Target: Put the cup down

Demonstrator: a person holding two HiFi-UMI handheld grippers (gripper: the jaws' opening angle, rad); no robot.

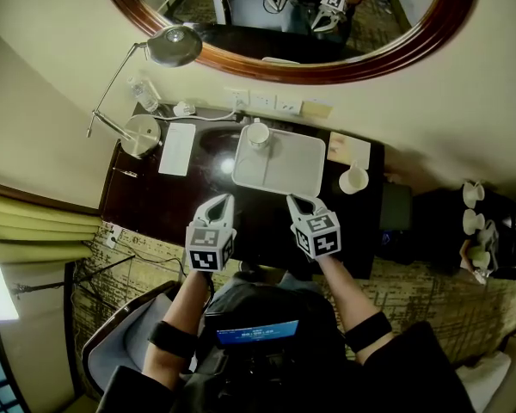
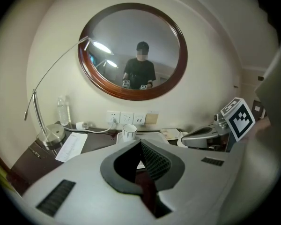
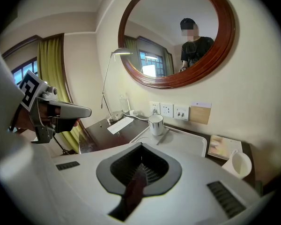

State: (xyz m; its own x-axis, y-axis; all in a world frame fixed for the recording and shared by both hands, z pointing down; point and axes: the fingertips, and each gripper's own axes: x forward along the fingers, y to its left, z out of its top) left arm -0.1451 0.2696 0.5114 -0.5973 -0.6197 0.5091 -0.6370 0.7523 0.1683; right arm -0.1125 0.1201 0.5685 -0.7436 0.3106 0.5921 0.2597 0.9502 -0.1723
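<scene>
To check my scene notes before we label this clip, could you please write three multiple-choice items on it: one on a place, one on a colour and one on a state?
1. Where on the tray does the cup stand?
A) far left corner
B) middle
C) near right corner

2. What colour is the tray?
A) black
B) white
C) green

3. How are the left gripper and the right gripper?
A) both open
B) left shut on the cup
C) both shut, empty

Answers:
1 A, the head view shows the cup at the tray's far left corner.
2 B, the tray shows pale against the dark desk.
3 C, each gripper view shows the jaws together with nothing between them.
</scene>
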